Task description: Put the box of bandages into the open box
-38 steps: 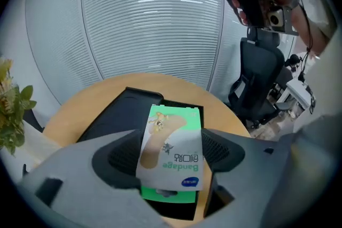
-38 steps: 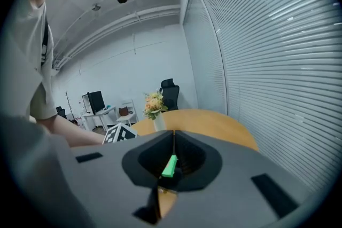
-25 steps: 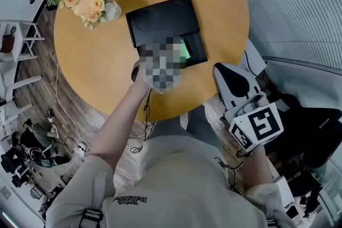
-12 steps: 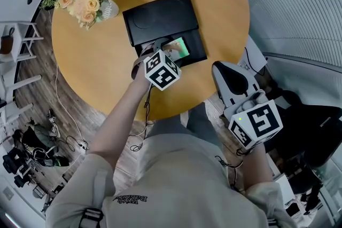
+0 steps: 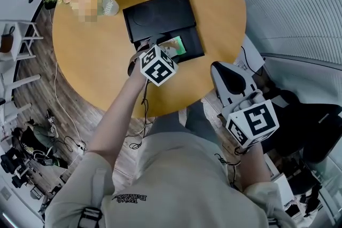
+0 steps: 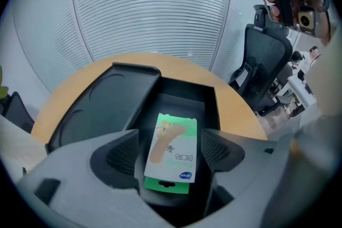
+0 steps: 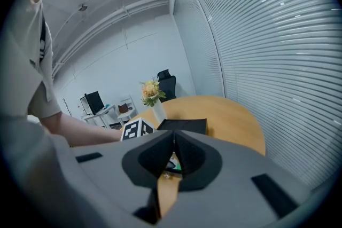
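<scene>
A person stood over a round wooden table (image 5: 101, 67), holding a two-jaw gripper in each hand. On the table lay the open box (image 5: 195, 48), black, with its lid (image 5: 160, 16) folded back flat beside the tray. The box of bandages (image 5: 177, 46), green and white, lay flat inside the tray.

The left gripper (image 6: 171, 153) hovered just above the tray with its jaws spread wide. The bandage box showed between them, but neither pad (image 6: 124, 154) appeared to press on it. Compared with half a second before, this gripper had drawn back a little toward the person, while the bandage box stayed where it was in the tray. From that I judged it had been let go and the placing was as good as done.

The right gripper (image 7: 172, 142) hung off the table's edge at the person's right side – jaws pressed together, nothing between them – and had barely moved.

What seemed left was only to lift the left gripper clear without dragging the bandage box along.
</scene>
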`<state>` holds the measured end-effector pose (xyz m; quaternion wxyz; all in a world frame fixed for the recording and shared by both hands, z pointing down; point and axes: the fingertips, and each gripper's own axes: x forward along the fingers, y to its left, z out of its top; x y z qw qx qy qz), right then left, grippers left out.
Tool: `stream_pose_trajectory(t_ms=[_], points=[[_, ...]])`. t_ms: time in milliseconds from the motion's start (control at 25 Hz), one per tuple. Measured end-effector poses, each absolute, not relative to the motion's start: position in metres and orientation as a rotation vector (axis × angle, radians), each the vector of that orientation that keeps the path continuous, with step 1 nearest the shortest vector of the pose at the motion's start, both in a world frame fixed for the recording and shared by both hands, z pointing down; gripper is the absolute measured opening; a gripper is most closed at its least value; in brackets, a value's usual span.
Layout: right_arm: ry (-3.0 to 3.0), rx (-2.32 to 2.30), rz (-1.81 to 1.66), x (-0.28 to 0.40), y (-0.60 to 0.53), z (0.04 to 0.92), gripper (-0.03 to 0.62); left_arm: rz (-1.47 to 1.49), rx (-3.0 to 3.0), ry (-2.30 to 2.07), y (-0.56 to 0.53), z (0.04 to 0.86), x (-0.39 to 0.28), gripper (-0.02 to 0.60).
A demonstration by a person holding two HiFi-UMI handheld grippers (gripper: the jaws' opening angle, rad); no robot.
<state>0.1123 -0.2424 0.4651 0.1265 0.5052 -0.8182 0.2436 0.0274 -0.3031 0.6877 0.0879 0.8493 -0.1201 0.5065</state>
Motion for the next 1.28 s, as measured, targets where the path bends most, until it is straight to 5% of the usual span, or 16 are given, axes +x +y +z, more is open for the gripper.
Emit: stream_pose_trajectory(t_ms=[720, 880, 1280], points=[[-2.475, 1.510, 0.363, 0.125, -0.245, 0.362, 0.031, 1.204, 2.794, -0.684, -0.293, 0.474, 0.023, 0.339], [-2.505, 1.537, 0.255, 0.126, -0.248, 0.327, 0.031, 1.013, 2.905, -0.858, -0.298, 0.411, 0.021, 0.179], [-2.640, 1.618, -0.051, 0.115, -0.224, 0.211, 0.031, 0.541, 3.090, -1.129, -0.278, 0.264, 0.001, 0.041]])
